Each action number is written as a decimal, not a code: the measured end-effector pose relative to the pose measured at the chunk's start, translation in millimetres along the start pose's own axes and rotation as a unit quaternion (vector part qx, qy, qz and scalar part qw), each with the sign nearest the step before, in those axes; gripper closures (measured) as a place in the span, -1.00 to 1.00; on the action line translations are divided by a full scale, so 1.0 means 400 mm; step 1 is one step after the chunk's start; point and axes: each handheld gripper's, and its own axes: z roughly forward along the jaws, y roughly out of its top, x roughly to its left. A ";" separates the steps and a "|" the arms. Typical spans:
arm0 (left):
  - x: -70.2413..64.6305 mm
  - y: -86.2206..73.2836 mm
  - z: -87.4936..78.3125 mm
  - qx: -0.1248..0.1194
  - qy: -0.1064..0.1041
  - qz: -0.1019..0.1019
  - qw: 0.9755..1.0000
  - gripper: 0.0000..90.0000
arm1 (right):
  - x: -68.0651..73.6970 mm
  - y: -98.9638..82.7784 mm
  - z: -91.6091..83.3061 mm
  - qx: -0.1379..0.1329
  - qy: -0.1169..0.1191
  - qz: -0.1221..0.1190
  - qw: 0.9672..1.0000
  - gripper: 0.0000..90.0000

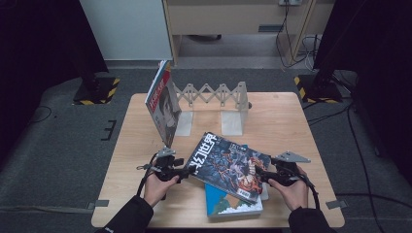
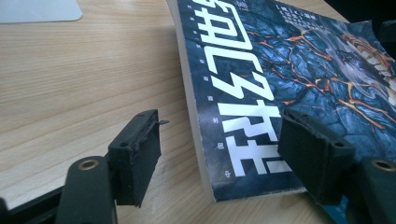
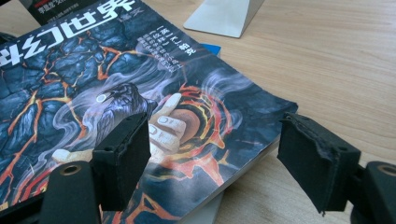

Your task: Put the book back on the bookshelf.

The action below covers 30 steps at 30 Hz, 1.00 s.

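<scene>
The left gripper [image 1: 183,171] is sitting at the dark book's [image 1: 228,165] left edge, jaws gaping astride its corner without pinching it. The dark book is lying askew atop a blue book [image 1: 231,204], near the table's [image 1: 145,145] front edge. At the dark book's right edge, the right gripper [image 1: 261,175] is standing open astride that corner, gripping nothing. Behind it, an upright book [image 1: 163,99] is leaning against the expanding rack [image 1: 214,104], blocking the way back; bare wood is lying open on both flanks.

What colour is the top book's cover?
Dark blue cracked with orange, white lettering; clearest in the right gripper view.

Dark blue book [image 1: 228,165] w/ orange cracks, white lettering.
</scene>
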 end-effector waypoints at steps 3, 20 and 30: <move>0.004 -0.001 0.006 0.001 -0.009 -0.007 1.000 -0.39 | 0.001 -0.002 0.005 0.006 0.001 -0.002 1.000 -0.45; 0.018 -0.009 0.044 0.019 -0.090 -0.072 0.993 -0.39 | -0.002 -0.010 0.017 0.018 0.006 0.008 1.000 -0.48; 0.001 0.000 0.019 0.030 -0.092 -0.067 0.993 -0.16 | -0.002 -0.012 0.021 0.012 0.006 0.011 1.000 -0.49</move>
